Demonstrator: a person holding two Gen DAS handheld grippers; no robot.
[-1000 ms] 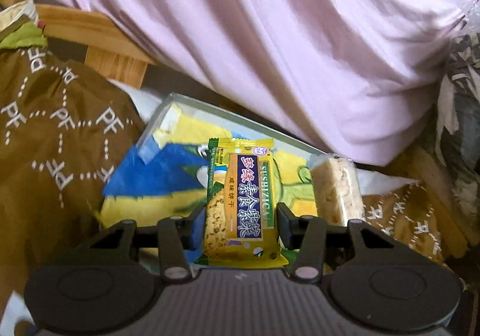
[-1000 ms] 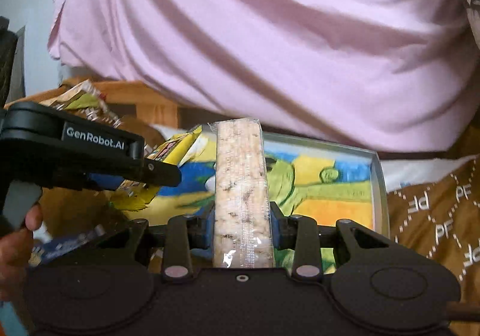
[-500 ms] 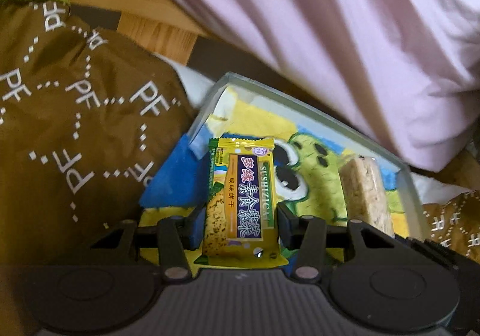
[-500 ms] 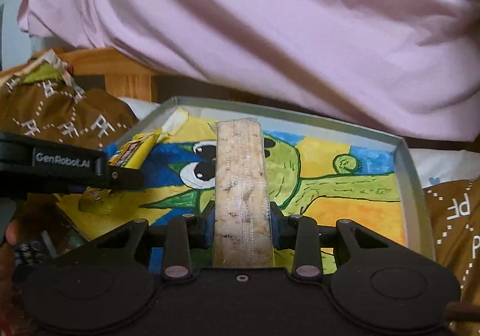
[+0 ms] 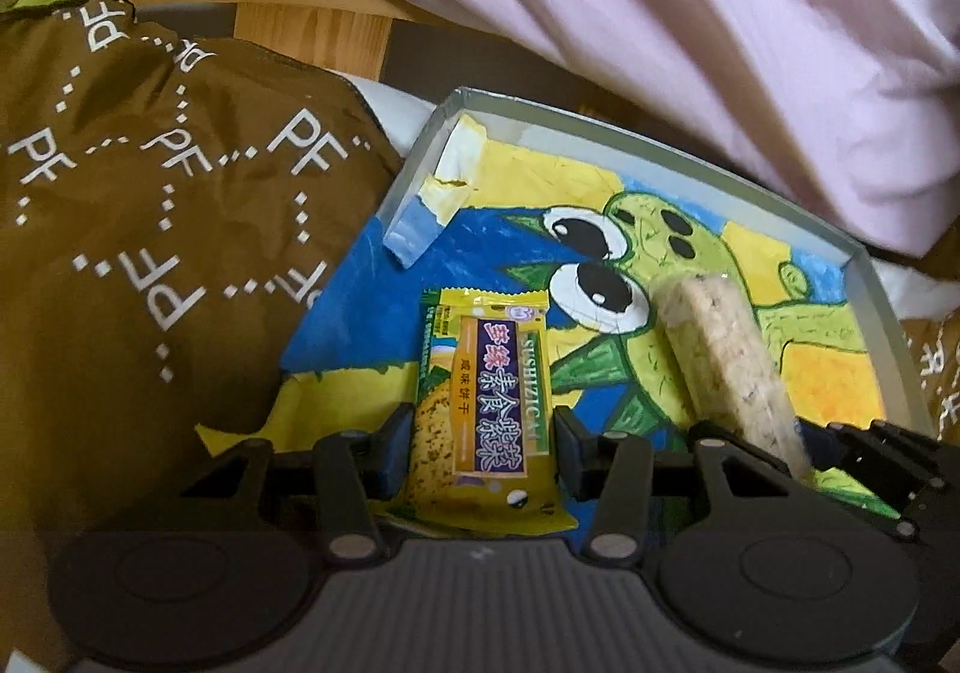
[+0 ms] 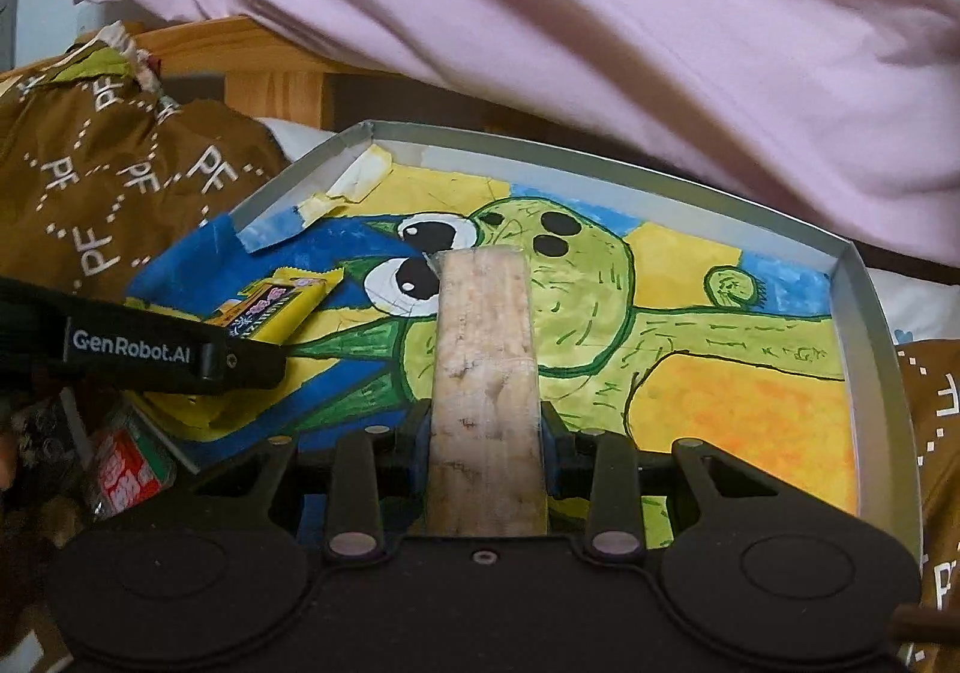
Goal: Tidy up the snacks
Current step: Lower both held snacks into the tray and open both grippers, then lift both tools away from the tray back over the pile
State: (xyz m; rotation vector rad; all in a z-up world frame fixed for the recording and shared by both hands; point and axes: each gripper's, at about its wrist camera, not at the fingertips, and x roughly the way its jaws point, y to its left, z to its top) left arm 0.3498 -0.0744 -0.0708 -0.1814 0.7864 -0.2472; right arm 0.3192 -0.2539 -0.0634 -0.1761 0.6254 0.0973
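Observation:
A yellow snack packet [image 5: 486, 403] with a purple label sits between the pads of my left gripper [image 5: 483, 448], which is shut on it over the left part of a grey tray [image 5: 870, 307]. The tray's floor carries a green cartoon drawing. In the right wrist view the same packet [image 6: 279, 307] pokes out from the left gripper's black body. My right gripper [image 6: 483, 439] is shut on a pale rice bar [image 6: 483, 373] in clear wrap, held lengthwise above the tray [image 6: 876, 349]. That bar [image 5: 726, 367] also shows to the right in the left wrist view.
A brown bag [image 5: 150, 253] printed with white letters lies left of the tray, and more of that fabric [image 6: 936, 433] lies to its right. A person's pink shirt [image 6: 600, 24] fills the far side. A wooden frame [image 5: 300, 18] stands behind. A red-labelled packet [image 6: 129, 469] lies at lower left.
Both grippers have come down and forward over the tray with their snacks still gripped. The tray now looks larger and nearer in both views.

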